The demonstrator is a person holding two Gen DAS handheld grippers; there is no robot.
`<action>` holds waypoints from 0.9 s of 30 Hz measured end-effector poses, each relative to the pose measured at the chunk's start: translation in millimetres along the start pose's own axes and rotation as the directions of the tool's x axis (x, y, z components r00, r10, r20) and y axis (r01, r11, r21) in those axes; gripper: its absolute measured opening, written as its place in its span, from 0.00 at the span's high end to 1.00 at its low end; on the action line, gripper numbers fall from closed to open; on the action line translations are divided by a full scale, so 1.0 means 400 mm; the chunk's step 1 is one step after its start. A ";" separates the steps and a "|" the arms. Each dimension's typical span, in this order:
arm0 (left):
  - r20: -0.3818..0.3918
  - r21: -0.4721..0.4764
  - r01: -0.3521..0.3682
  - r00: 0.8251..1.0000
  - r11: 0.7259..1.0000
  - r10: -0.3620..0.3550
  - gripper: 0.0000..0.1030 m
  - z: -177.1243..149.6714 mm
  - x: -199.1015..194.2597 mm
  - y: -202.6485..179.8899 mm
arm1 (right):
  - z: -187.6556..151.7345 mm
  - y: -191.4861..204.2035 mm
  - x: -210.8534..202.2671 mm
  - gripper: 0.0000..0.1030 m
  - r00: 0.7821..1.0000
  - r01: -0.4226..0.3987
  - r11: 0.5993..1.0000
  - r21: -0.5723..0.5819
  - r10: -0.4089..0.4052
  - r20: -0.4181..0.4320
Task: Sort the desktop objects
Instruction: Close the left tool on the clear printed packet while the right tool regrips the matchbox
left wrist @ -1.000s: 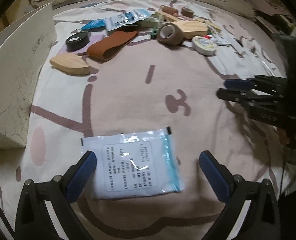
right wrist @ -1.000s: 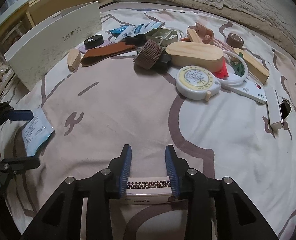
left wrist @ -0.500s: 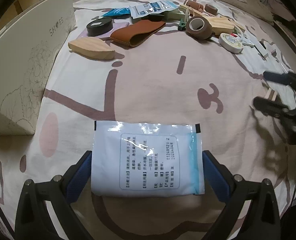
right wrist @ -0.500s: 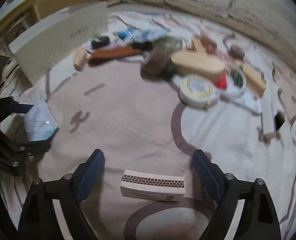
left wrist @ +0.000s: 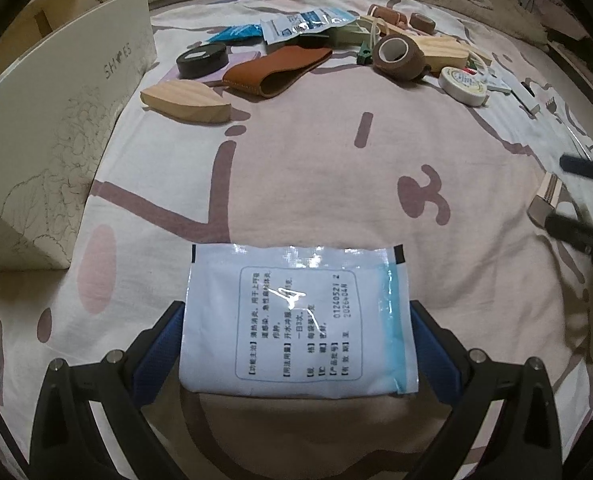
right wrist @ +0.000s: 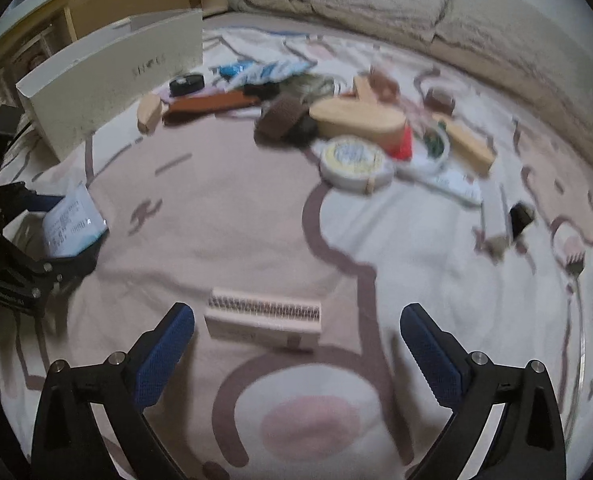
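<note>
Left wrist view: the left tongs (left wrist: pixel 296 344) straddle a white sachet (left wrist: pixel 296 320) printed with a text panel. Both blue pads sit at or against the sachet's side edges; whether they press on it cannot be told, since the sachet shows no buckling. It lies flat on the bed sheet (left wrist: pixel 296 184), apart from the unsorted heap, which suggests it is being placed in, or taken from, a spot of its own near the white box (left wrist: pixel 56 128).

Right wrist view: the right tongs (right wrist: pixel 296 344) stand fully released, their jaws having just been opening. A matchbox (right wrist: pixel 264 320) lies on the sheet between them, clear of both pads (nearer the left-hand pad in the picture). It rests on its broad face with the striking strip turned up and away from the camera. Its position, well apart from the heap and from the sachet, is consistent with a separate sorting spot.

The heap remains at the far side of the bed: a brown tape roll (left wrist: pixel 400 56), a leather sleeve (left wrist: pixel 280 70), a black round tin (left wrist: pixel 202 60), a wooden leaf-shaped block (left wrist: pixel 186 102) and a tape measure (right wrist: pixel 354 162). These are bunched and partly overlapping, so most of the sorting appears still to be done.

The right wrist picture is motion-blurred; small items at its right edge cannot be identified.
</note>
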State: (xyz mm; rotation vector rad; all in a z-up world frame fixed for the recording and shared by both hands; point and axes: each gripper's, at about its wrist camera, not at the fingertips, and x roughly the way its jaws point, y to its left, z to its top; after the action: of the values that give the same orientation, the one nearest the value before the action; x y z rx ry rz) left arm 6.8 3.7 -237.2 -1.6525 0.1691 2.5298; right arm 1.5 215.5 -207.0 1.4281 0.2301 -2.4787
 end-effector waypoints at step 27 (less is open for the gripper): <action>0.006 -0.008 -0.004 1.000 1.000 0.004 0.00 0.009 0.007 0.001 | 0.001 0.032 0.035 0.22 0.997 -0.032 0.994 0.101 0.039 -0.061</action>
State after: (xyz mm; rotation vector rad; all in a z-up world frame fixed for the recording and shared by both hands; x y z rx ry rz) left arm 2.4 4.0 -238.4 -1.6488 0.1614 2.5413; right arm -1.7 201.3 -219.0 1.5375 0.0930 -2.4507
